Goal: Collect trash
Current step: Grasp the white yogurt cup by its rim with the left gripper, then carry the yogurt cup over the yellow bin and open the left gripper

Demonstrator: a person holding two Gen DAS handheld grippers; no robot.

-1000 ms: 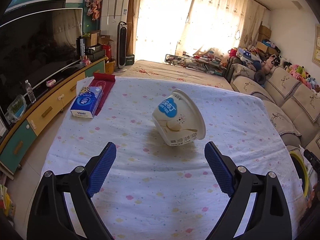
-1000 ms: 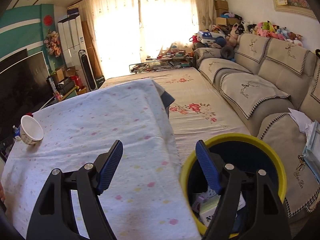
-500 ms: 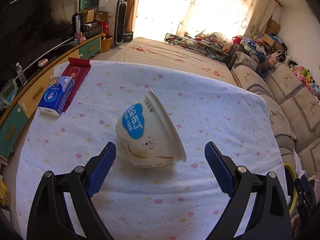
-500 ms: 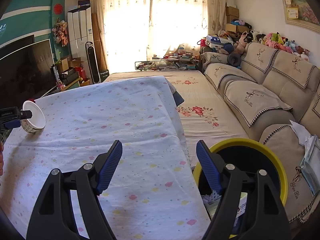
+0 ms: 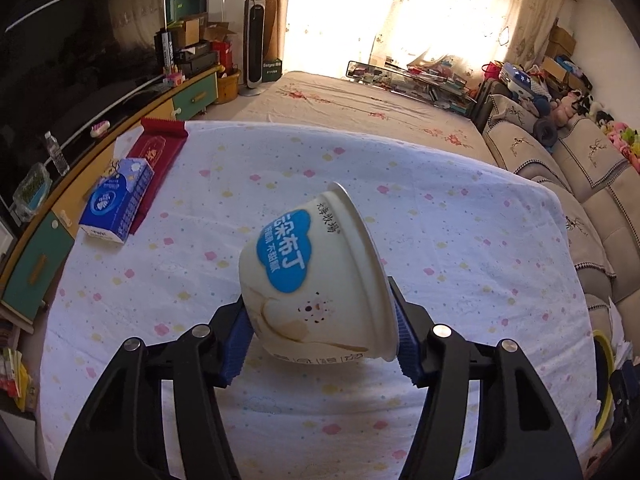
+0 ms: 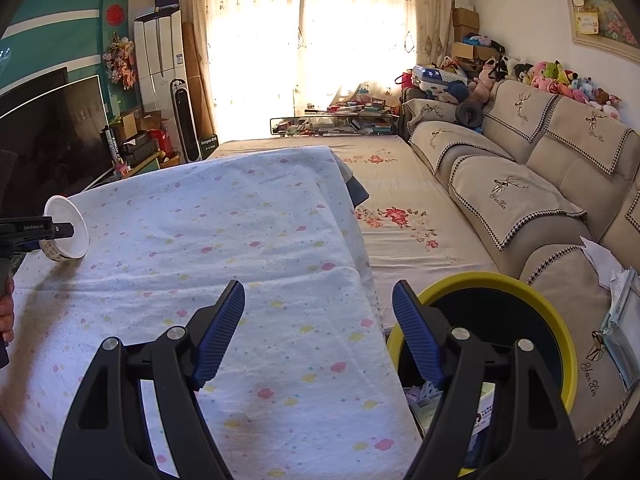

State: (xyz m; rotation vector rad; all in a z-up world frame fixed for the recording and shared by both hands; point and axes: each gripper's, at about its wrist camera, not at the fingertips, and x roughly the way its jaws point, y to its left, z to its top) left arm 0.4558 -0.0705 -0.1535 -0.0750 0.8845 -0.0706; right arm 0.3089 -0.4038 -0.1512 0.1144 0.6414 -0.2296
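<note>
White cloth with little pastel flowers covers the whole tabletop [image 5: 460, 248], and that's the biggest thing going on here. Off the tabletop's right edge, down by the sofa [image 6: 516, 184], sits a yellow-rimmed bin [image 6: 560, 344] with some paper packaging already in the bottom. The right gripper [image 6: 319, 330] hangs over that tabletop edge next to the bin, spread wide with nothing in it. The left gripper [image 5: 320, 348] has just been closing in and its blue pads are now pinching a cup [image 5: 316, 280], a white pudding one with a blue cloud label, tipped on its side with the rim facing away to the right. Far left on the cloth there's a blue tissue pack [image 5: 118, 206] lying half on a red pouch [image 5: 158, 160].
</note>
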